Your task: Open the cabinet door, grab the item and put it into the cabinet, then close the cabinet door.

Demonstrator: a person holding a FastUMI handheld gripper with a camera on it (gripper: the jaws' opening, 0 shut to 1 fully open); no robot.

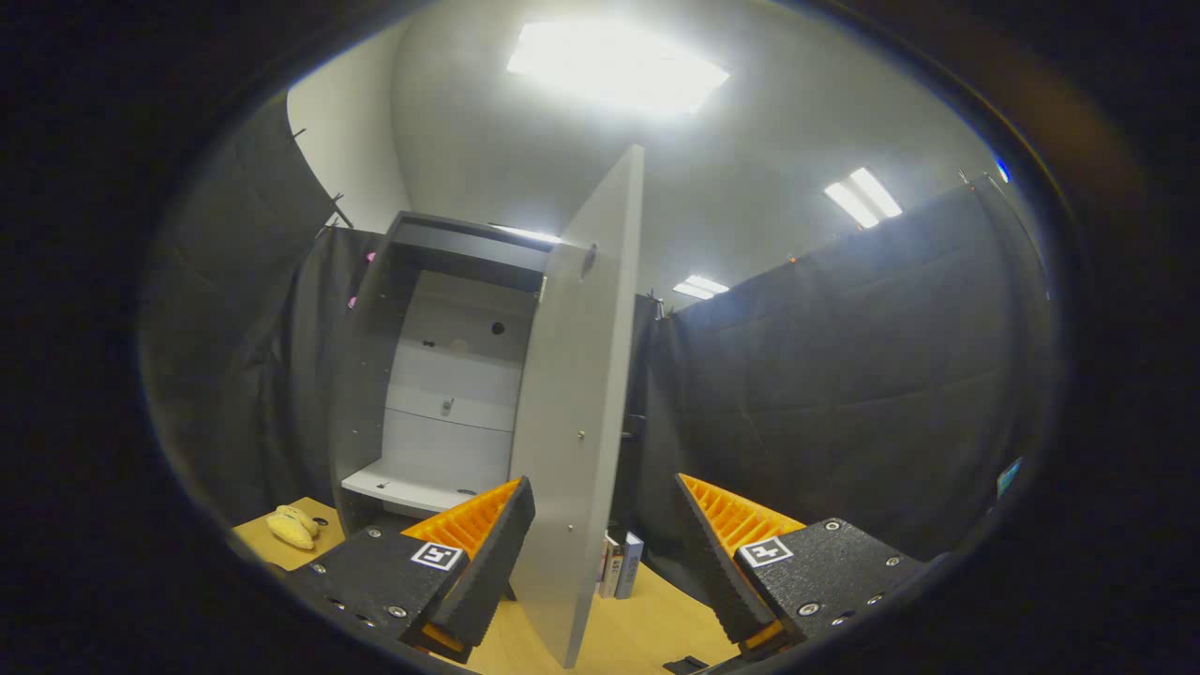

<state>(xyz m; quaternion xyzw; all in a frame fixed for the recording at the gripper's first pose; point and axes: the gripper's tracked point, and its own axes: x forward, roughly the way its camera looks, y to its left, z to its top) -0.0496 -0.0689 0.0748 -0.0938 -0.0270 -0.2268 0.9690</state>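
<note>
In the gripper view, the hand-held gripper [595,544] is released: its two fingers stand wide apart and grasp nothing. The free edge of the grey flat-panel cabinet door [581,375] comes down between them, nearer to the left finger, but I cannot tell if it touches that finger.

The door stands open, swung out toward the camera, at about 12 o'clock from the fingers. Behind it, at about 11 o'clock, the tall grey cabinet [375,375] shows its pale inside and one white shelf [412,487] low down, which looks bare.

The item, a small soft-looking yellow object [292,527], lies on the light wooden table [647,628] at about 9 o'clock from the fingers, just outside the left wall of the cabinet. It is too small to name with certainty; it looks like a plush toy or a piece of fruit.

Some upright books [621,565] stand on the table just beyond the door, at about 12 o'clock.

My judgement: the door is stiff and light, and it is open enough. The yellow item is probably light and a little soft, so it should be taken across its middle with gentle pressure, not at its thin ends, where it could slip out.
</note>
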